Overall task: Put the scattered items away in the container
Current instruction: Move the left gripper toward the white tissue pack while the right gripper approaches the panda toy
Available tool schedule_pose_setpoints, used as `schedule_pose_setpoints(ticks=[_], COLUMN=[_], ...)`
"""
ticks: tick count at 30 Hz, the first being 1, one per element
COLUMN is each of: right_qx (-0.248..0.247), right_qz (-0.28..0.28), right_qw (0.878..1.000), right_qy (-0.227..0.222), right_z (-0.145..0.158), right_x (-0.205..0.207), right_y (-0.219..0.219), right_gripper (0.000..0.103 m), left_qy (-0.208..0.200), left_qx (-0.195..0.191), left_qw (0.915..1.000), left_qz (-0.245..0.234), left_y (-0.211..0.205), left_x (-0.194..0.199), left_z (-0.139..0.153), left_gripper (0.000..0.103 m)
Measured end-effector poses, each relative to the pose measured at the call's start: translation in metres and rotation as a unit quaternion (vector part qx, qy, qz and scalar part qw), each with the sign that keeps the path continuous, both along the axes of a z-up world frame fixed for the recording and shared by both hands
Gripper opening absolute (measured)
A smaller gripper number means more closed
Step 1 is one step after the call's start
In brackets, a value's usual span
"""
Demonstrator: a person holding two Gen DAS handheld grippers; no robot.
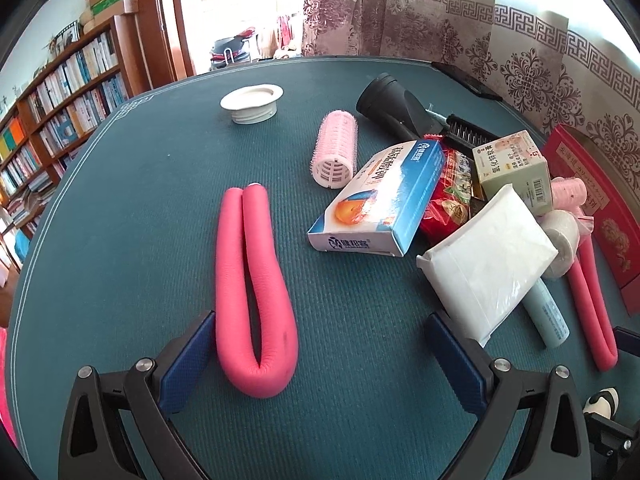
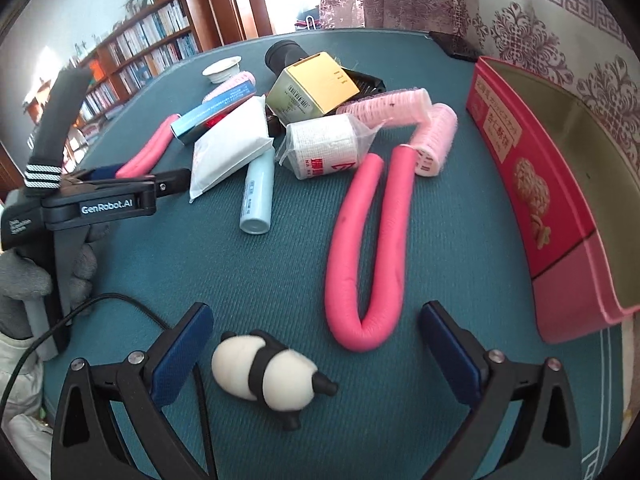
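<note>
Teal woven mat [image 1: 120,216] covers the table, bearing scattered items.

- Left gripper [image 1: 320,356]: jaws spread wide, nothing held; a folded pink foam roller [image 1: 250,280] lies between them, its bend just beside the left finger.
- Right gripper [image 2: 316,356]: jaws spread wide, nothing held; a panda figure [image 2: 266,376] lies on its side between the fingers, and a second folded pink foam roller [image 2: 370,248] sits just ahead.
- Pink box [image 2: 532,196]: the container, open, at the table's right edge, beside the second roller; nothing visible inside.
- Central heap: blue-and-white carton [image 1: 380,196], white packet [image 1: 486,264], yellow-green carton [image 2: 312,86], wrapped bandage roll [image 2: 324,144], pale blue tube [image 2: 258,196], pink hair curlers [image 2: 434,144].
- Apart, far side: white ring fitting [image 1: 252,102].
</note>
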State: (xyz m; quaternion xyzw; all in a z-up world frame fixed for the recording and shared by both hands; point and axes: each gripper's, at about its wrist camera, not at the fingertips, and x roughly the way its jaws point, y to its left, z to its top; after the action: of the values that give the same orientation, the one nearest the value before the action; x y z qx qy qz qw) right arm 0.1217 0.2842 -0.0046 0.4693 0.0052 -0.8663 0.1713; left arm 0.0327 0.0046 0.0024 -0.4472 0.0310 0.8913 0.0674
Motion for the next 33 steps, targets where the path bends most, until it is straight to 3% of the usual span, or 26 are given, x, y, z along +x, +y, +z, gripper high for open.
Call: schedule_pose_setpoints(ticks=[8, 25, 28, 33], right_qx=[-0.029, -0.014, -0.017, -0.017], right_qz=[0.002, 0.019, 0.017, 0.015], right_qw=[1.000, 1.000, 1.000, 1.000], right_qy=[0.006, 0.011, 0.011, 0.011], right_z=[0.003, 0.001, -0.002, -0.005], right_x=[0.010, 0.006, 0.021, 0.017], right_y=[0.011, -0.022, -0.018, -0.024], right_gripper=[0.103, 0.103, 0.103, 0.103], left_qy=[0.001, 0.002, 0.000, 0.001], left_qx=[-0.001, 0.003, 0.004, 0.028], left_qw=[1.0000, 1.0000, 1.0000, 0.9996], left_qz=[0.005, 0.007, 0.005, -0.004], left_y=[0.001, 0.001, 0.001, 0.000], left_x=[0.000, 0.010, 0.009, 0.013], left_z=[-0.001, -0.001, -0.001, 0.003], left_gripper=[0.103, 0.103, 0.103, 0.103])
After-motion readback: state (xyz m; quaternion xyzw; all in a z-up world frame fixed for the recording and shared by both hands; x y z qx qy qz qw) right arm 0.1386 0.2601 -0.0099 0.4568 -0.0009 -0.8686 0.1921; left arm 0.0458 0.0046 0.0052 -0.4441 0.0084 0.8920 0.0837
